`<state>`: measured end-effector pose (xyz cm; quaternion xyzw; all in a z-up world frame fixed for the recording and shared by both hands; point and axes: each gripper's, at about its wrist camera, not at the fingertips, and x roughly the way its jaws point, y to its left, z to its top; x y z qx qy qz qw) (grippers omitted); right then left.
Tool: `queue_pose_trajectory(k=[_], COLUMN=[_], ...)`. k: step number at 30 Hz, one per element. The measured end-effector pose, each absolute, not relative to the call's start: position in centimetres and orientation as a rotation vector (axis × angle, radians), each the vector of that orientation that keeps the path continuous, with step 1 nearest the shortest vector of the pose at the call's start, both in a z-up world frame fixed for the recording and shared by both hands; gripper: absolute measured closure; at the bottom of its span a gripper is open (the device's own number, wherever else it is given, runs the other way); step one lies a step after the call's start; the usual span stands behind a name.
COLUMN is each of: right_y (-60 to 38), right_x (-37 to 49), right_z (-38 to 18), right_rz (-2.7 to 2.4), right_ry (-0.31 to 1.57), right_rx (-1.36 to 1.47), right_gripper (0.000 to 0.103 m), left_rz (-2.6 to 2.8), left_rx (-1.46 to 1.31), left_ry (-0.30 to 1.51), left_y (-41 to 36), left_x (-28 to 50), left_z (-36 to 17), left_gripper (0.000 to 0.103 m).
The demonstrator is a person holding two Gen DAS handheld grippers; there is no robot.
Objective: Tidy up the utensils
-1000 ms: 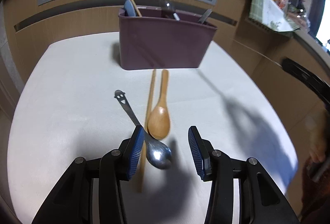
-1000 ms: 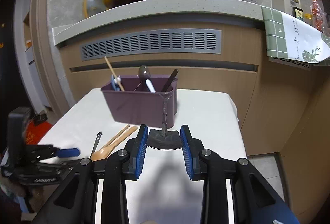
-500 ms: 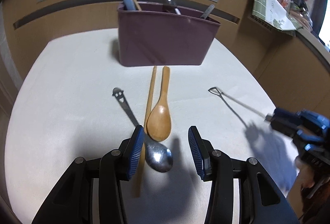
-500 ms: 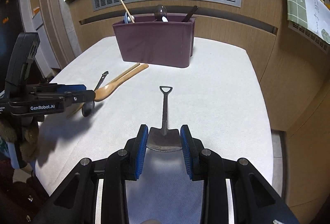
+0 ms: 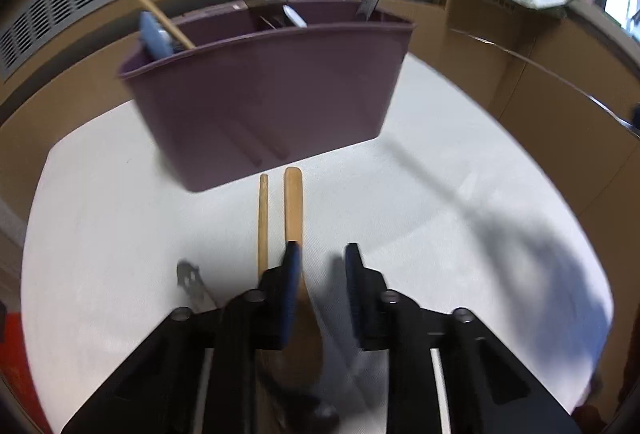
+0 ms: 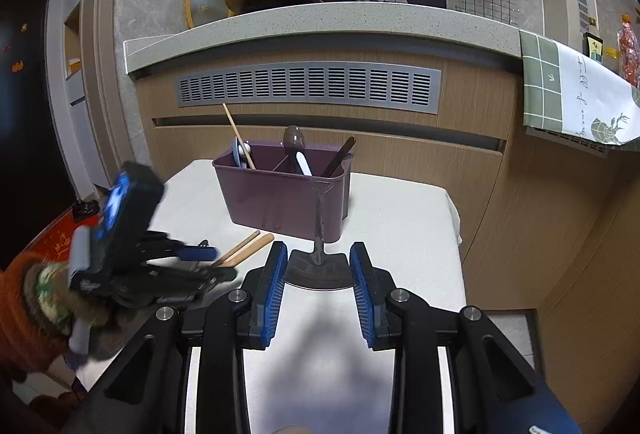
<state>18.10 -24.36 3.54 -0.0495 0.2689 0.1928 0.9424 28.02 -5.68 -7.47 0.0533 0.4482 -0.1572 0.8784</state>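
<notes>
A purple utensil caddy [image 5: 260, 94] stands at the back of the white table [image 5: 460, 194], also in the right wrist view [image 6: 288, 198], with several utensils in its compartments. My right gripper [image 6: 319, 266] is shut on a shovel-shaped metal spoon [image 6: 318, 262], held above the table with its handle pointing at the caddy. My left gripper [image 5: 319, 258] is open and low over a wooden spoon [image 5: 294, 206]; its left finger is on the handle. A wooden chopstick [image 5: 263, 222] and a metal spoon [image 5: 192, 280] lie just left.
The wooden counter front with a grey vent [image 6: 308, 88] stands behind the table. A cloth [image 6: 576, 102] hangs off the counter at right. The table's right edge [image 6: 452, 234] drops to the floor.
My left gripper moved forward and down over the wooden spoon, towards the caddy. My right gripper lifted the shovel spoon off the table and levelled out.
</notes>
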Motion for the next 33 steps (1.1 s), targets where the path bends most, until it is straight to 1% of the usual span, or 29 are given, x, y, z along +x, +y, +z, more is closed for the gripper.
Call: queue_pose_trajectory(k=[4,6,7,8,9,15,17,20,24,29,33], right_y=[-24.3,-24.4,-24.4,-24.4,-24.5,-24.5,-24.4,-24.0,-23.4,-23.6,-23.6], right_x=[17.9,17.8,17.7,17.7,17.7,17.5,17.5,17.3,16.9,16.4,16.3], right_z=[2.7,2.5,2.5,2.5,2.5,2.9,3.0,3.2,3.4,4.0,3.9], right_rz=[0.401,0.407,0.409,0.410,0.410,0.410,0.412,0.432,0.458,0.462,0.500], right_ry=[0.572,0.575,0.576,0.577,0.577,0.582,0.589,0.598,0.635,0.705,0.817], right_rx=[-0.119,-0.124,-0.126,-0.128,-0.131,-0.169,-0.176,-0.182,-0.218,-0.254,-0.265], right_gripper=[0.074,0.074,0.074,0.074,0.074,0.074,0.074,0.074,0.074,0.074,0.074], left_rz=[-0.280,-0.288,-0.289,-0.286,-0.283,-0.333,-0.323,-0.310,-0.302,-0.317,-0.338], left_rx=[0.175,0.148,0.128,0.108,0.085,-0.136,-0.167,-0.186,-0.193,-0.222,-0.235], left_ry=[0.987,1.007,1.013,1.012,1.005,0.796,0.723,0.662,0.613,0.600,0.608], left_y=[-6.4,-6.2,-6.0,-5.7,-5.4,-2.3,-1.4,-0.4,0.3,1.9,1.3], left_x=[30.3,30.9,31.1,31.0,30.8,24.9,22.7,20.5,19.2,18.0,17.5], left_z=[-8.1,-8.3,-8.3,-8.2,-7.9,-2.8,-1.1,0.3,1.5,1.6,1.3], left_gripper=[0.082,0.083,0.087,0.093,0.093,0.093,0.093,0.093,0.093,0.093,0.093])
